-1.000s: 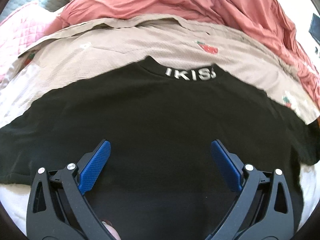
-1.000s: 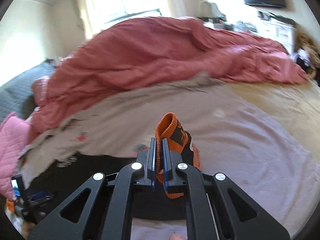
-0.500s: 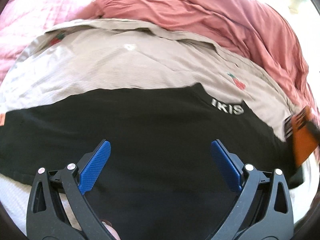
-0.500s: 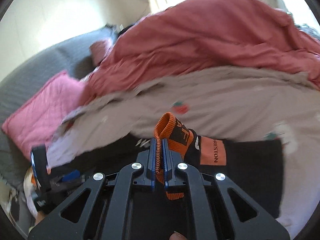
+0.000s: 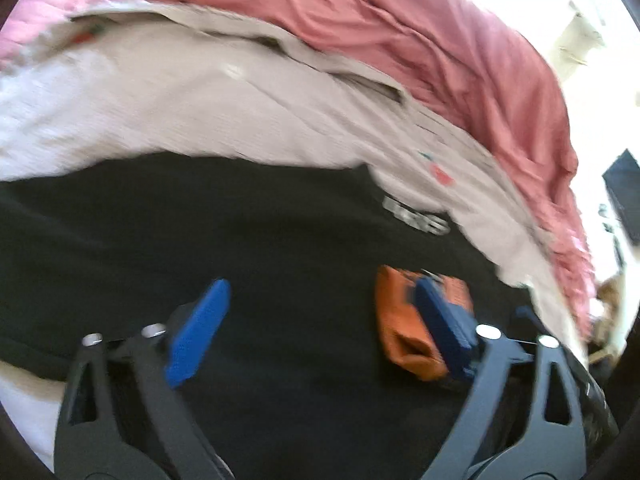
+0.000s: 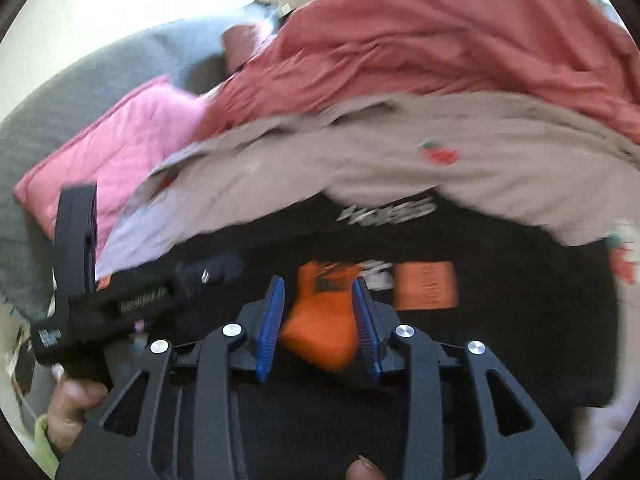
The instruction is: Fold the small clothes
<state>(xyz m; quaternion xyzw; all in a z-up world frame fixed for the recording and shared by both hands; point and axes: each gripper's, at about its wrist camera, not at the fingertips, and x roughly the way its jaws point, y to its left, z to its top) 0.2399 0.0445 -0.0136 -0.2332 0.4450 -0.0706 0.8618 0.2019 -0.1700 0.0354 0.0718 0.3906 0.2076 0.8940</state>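
Note:
A black T-shirt [image 5: 280, 248] with white collar lettering lies spread flat on the bed; it also shows in the right wrist view [image 6: 500, 340]. An orange and black sock [image 6: 324, 320] lies on the shirt, between the parted blue pads of my right gripper [image 6: 318, 316], which is open around it. In the left wrist view the sock [image 5: 400, 320] sits beside the right finger. My left gripper [image 5: 320, 320] is open and empty, low over the shirt. The left gripper's body [image 6: 100, 304] shows at the left of the right wrist view.
A beige sheet with strawberry prints [image 5: 200, 100] lies beyond the shirt. A rumpled red duvet [image 5: 440, 48] is heaped behind it. A pink quilted pillow [image 6: 120, 152] and a grey headboard [image 6: 100, 80] stand at the far left.
My right gripper has come down to the shirt and opened, letting the sock rest on it. My left gripper has swung left over the shirt, still open.

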